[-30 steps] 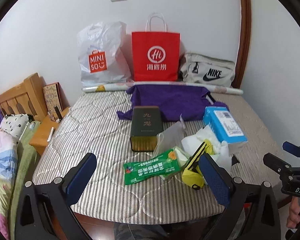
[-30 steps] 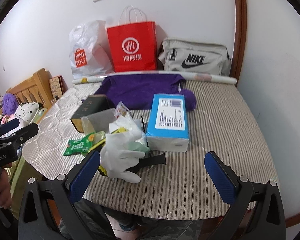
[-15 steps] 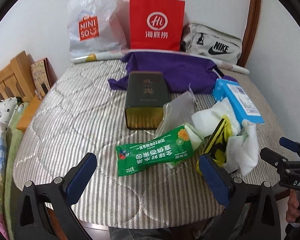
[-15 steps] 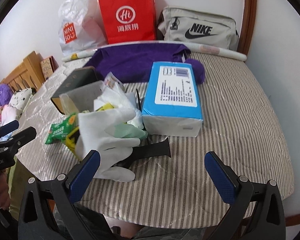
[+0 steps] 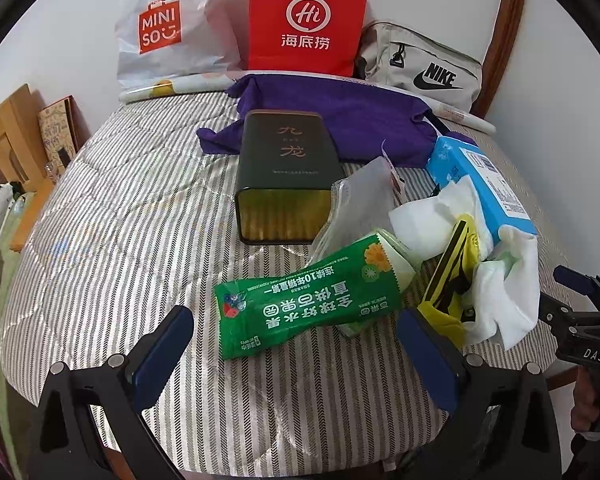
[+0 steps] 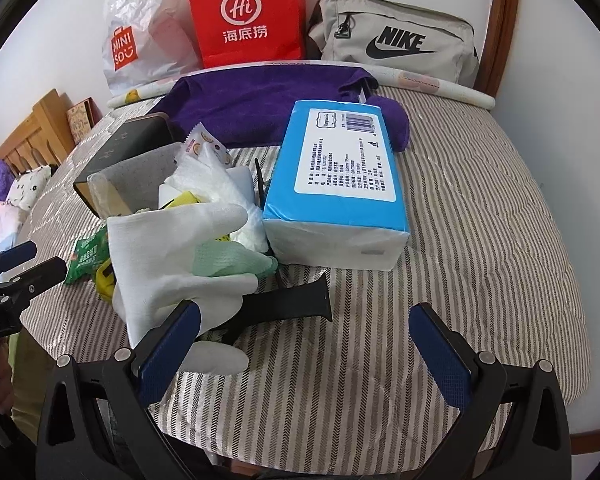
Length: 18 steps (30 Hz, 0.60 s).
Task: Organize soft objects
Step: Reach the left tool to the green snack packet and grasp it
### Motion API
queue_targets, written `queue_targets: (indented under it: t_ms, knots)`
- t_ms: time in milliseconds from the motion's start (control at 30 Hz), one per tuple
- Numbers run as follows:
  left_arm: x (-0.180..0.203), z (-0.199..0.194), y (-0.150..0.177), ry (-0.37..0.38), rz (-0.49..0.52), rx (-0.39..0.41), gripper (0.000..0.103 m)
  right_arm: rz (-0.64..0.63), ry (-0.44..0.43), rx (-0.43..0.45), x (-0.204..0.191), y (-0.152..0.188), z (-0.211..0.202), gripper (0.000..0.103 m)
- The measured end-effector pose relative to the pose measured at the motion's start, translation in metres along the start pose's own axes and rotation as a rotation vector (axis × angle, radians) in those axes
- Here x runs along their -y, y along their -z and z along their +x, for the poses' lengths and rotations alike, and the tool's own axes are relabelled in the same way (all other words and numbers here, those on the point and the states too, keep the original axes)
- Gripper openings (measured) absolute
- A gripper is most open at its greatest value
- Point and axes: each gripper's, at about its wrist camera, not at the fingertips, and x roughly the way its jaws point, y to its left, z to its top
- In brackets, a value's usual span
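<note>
Tongs, left (image 5: pixel 296 344) and right (image 6: pixel 304 340), gaping empty, now nearer the glove (image 6: pixel 180 256).

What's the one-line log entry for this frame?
phase: approach | left gripper: open, over green snack packet | right gripper: open, near white glove | held: nothing | surface: striped mattress

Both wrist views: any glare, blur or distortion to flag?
Left wrist: heavy fisheye bowing and black corners; green snack packet sharp, its film slightly shiny. Right wrist: same bowing; blue tissue pack label fine print unreadable; light soft, shadows faint.
</note>
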Motion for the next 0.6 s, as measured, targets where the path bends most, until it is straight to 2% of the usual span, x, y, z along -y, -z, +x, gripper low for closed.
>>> queue_targets:
  t_ms: [167,333,600]
  knots:
    - [-0.018,0.001,0.000,0.072,0.017,0.013,0.102,-0.001,-0.004,-0.006,0.003,-0.004,0.002,0.103]
    - [-0.040,0.003,-0.003,0.199,-0.005,0.034,0.102,0.031,-0.014,0.001,0.012,-0.006,0.001,0.103]
    - [-0.022,0.021,-0.010,0.215,0.218,0.011,0.097,0.026,-0.015,-0.008,0.018,-0.008,0.006,0.103]
